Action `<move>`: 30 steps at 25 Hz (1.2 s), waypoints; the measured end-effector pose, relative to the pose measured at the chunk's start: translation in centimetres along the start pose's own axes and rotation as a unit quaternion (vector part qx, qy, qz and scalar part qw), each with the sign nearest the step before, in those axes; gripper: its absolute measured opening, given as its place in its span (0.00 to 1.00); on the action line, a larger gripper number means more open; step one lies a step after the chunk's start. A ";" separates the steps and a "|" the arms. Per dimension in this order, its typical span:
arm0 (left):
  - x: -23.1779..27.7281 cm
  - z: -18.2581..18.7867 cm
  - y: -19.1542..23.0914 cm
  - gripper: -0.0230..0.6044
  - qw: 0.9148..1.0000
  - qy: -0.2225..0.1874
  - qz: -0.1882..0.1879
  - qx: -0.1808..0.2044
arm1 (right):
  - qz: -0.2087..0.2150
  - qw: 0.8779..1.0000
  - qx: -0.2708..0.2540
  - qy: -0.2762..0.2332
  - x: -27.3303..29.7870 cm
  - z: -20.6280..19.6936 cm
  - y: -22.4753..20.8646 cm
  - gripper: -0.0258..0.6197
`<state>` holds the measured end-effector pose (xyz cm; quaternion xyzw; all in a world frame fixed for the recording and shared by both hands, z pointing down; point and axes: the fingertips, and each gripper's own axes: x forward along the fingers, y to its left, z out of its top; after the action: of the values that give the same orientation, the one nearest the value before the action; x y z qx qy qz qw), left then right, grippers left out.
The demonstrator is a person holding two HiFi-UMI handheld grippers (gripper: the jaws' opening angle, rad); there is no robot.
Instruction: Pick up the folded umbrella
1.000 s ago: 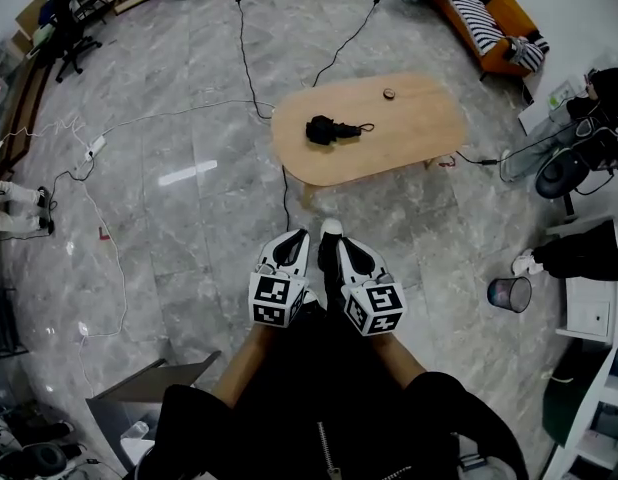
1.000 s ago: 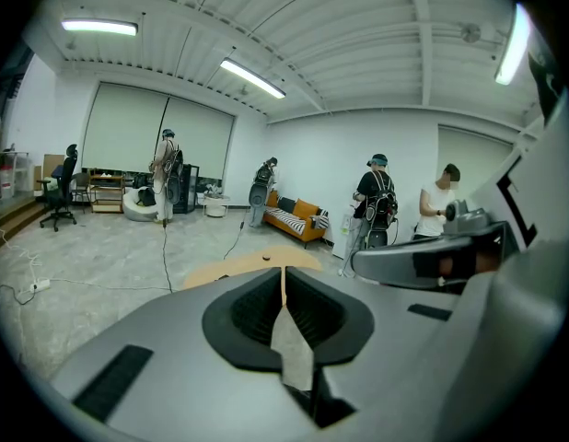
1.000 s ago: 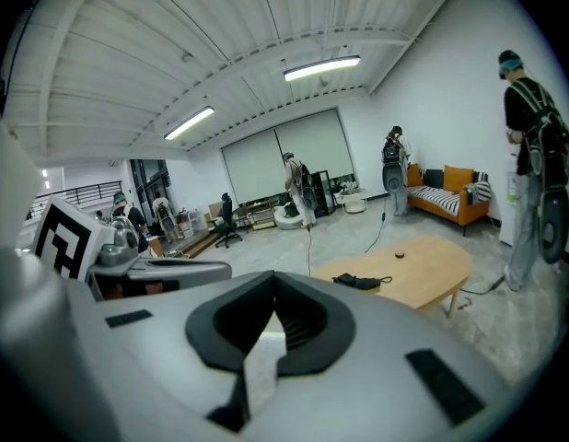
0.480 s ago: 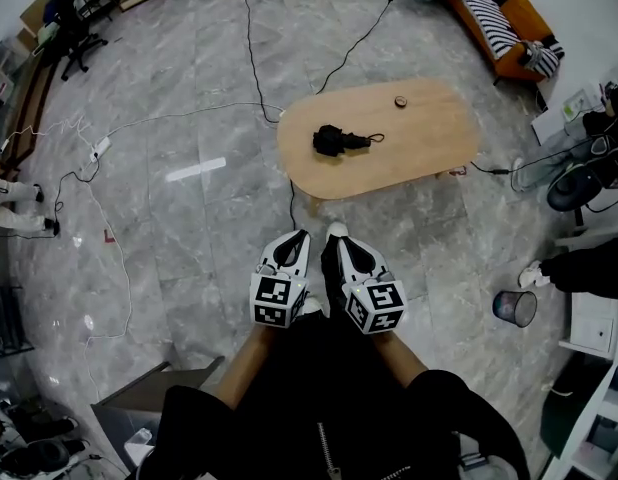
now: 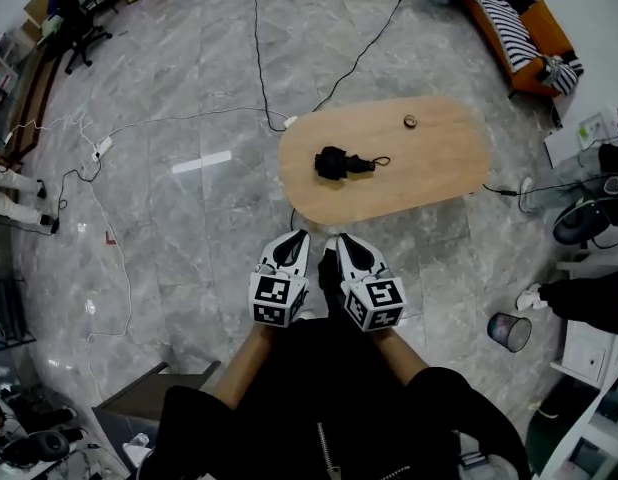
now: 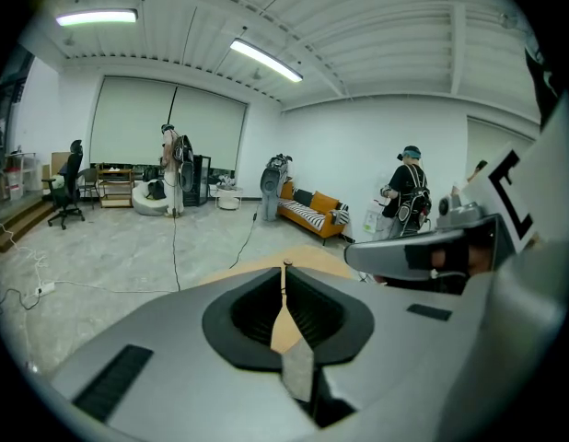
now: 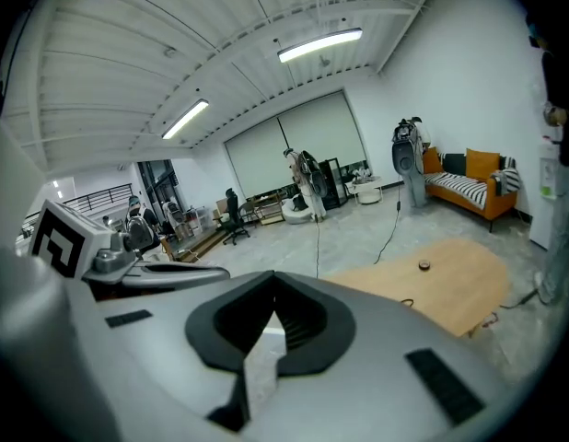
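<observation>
Shows an umbrella, black, folded down into a short, bunched bundle. Lies flat on its side on the oval wooden table, on the left half of the top, inside the edges on every side. Runs lengthwise roughly left to right across the head view, thick and rumpled at the left end, narrower toward the right. Trails a thin dark strap in a small loop from the right end, flat on the wood.

Grey marble floor, oval wood table, orange sofa w/ striped cushion, white walls, ceiling strip lights
</observation>
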<state>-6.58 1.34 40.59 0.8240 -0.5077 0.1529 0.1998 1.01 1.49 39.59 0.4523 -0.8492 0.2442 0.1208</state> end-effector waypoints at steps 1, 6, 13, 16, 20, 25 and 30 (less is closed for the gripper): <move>1.0 0.6 0.4 0.08 1.000 0.001 0.003 -0.002 | 0.003 1.000 0.002 -0.001 0.8 0.7 -0.7 0.06; 5.4 3.6 1.9 0.08 1.000 0.004 0.016 -0.003 | 0.020 1.000 0.002 0.001 4.6 3.7 -3.9 0.06; 9.7 6.0 3.8 0.08 0.999 0.012 0.032 -0.004 | 0.044 0.999 0.007 0.005 8.9 6.0 -7.1 0.06; 10.7 5.9 4.3 0.08 0.999 0.025 0.035 -0.006 | 0.056 0.998 0.017 0.000 10.0 6.1 -8.2 0.06; 12.0 5.9 4.7 0.08 0.999 0.032 0.034 -0.011 | 0.057 0.998 0.016 0.003 11.5 6.3 -10.0 0.06; 13.3 5.9 5.5 0.08 0.999 0.040 0.026 -0.014 | 0.072 0.997 0.000 -0.010 13.1 7.7 -10.3 0.06; 14.7 5.8 6.0 0.08 0.999 0.049 0.011 -0.015 | 0.078 0.997 -0.011 -0.012 14.3 8.2 -10.5 0.06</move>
<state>-5.29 -15.28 43.29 0.8069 -0.5087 0.1872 0.2349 1.79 -17.93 41.93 0.3866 -0.8856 0.2386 0.0963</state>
